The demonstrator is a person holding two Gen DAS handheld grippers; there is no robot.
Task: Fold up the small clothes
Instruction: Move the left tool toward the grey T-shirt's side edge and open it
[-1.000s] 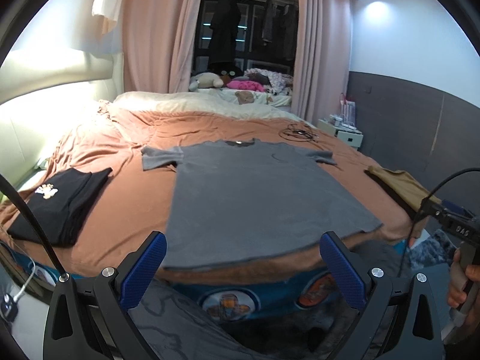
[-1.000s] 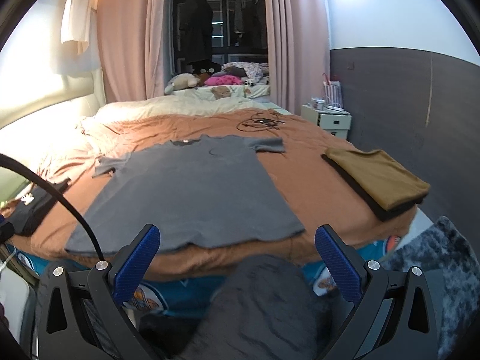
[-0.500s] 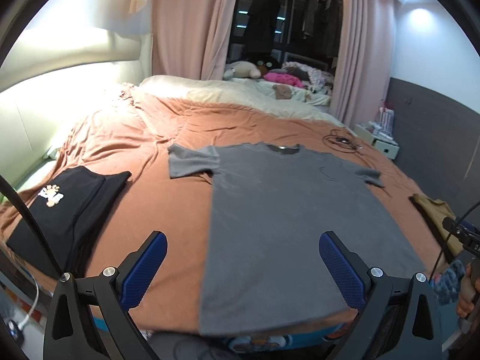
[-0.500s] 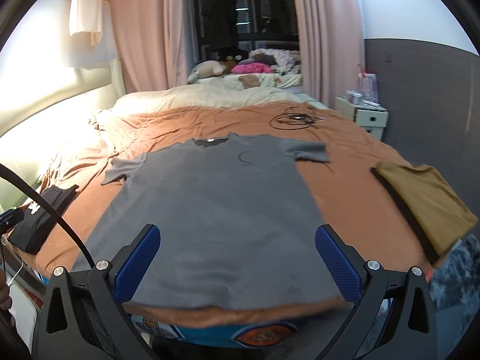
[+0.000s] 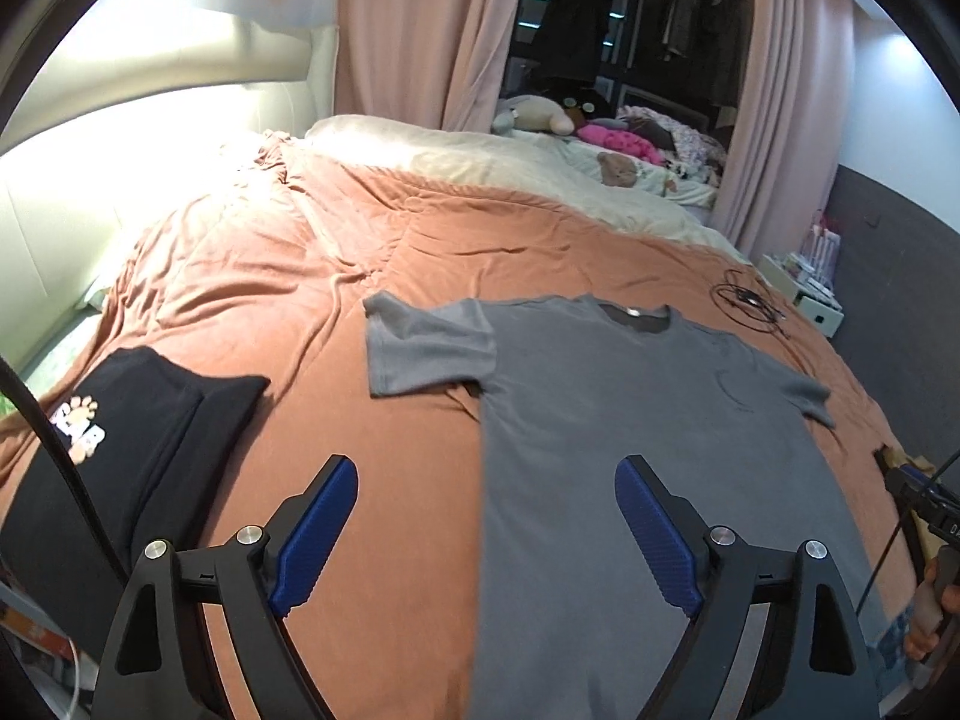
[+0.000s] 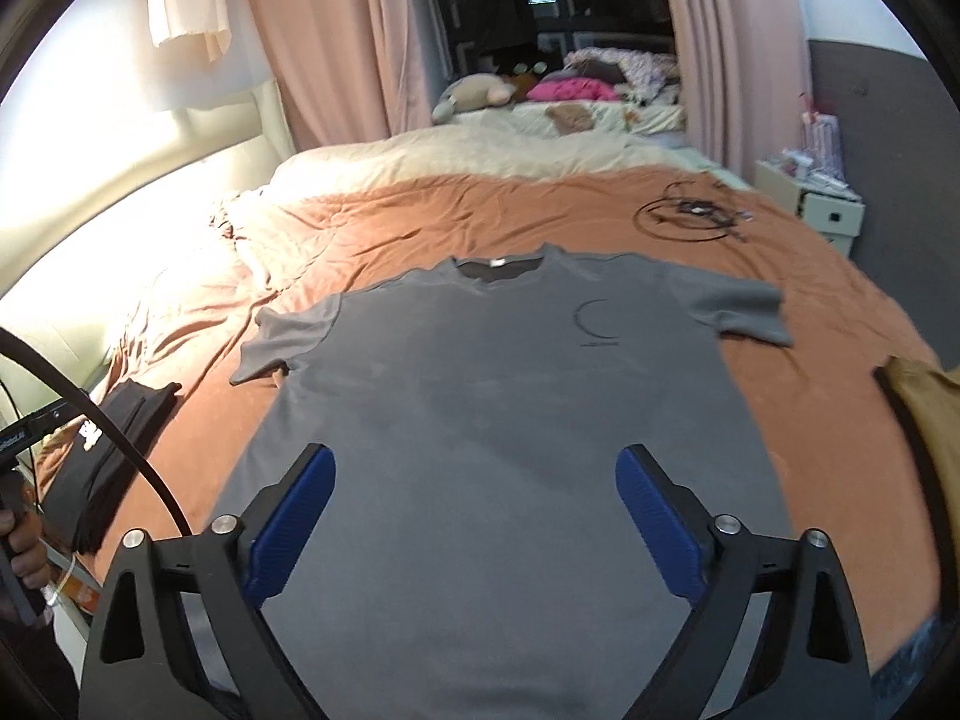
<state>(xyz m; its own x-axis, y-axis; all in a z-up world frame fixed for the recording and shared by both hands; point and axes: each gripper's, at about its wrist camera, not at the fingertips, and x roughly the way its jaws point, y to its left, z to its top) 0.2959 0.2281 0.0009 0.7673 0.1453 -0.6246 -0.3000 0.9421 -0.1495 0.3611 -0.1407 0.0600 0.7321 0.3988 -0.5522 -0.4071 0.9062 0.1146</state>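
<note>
Your left gripper [image 5: 486, 540] stands wide with nothing between its 2 blue pads [image 5: 315, 540]; its jaws have just been closing a little; below it lies the left edge of the grey T-shirt [image 5: 648, 450] and the bare orange bedspread [image 5: 360, 276] beside it; your right gripper [image 6: 474, 528] is likewise wide and holds nothing, its jaws also just closing slightly, and it hangs over the lower middle of the same shirt [image 6: 510, 408]; the shirt lies spread flat on the bedspread, face up, collar pointing away from you, both short sleeves out to the sides, a small curved mark on its chest; the near hem runs out of sight under the gripper bodies; to the left of the shirt, well apart from it, a folded black garment [image 5: 138, 450] with a pale print rests near the bed's edge; to the right, an ochre folded garment [image 6: 924, 414] lies on the bedspread, apart from the shirt's sleeve; a coil of black cable [image 6: 690, 216] lies farther back on the right; beyond the bedspread a cream duvet [image 6: 468, 150] is bunched up, pink curtains [image 5: 420, 30] hang behind it, and a white bedside cabinet [image 6: 828, 210] stands by the dark wall panel; in the right wrist view your left hand [image 6: 24, 546] shows at the far left edge, gripping its handle.
</note>
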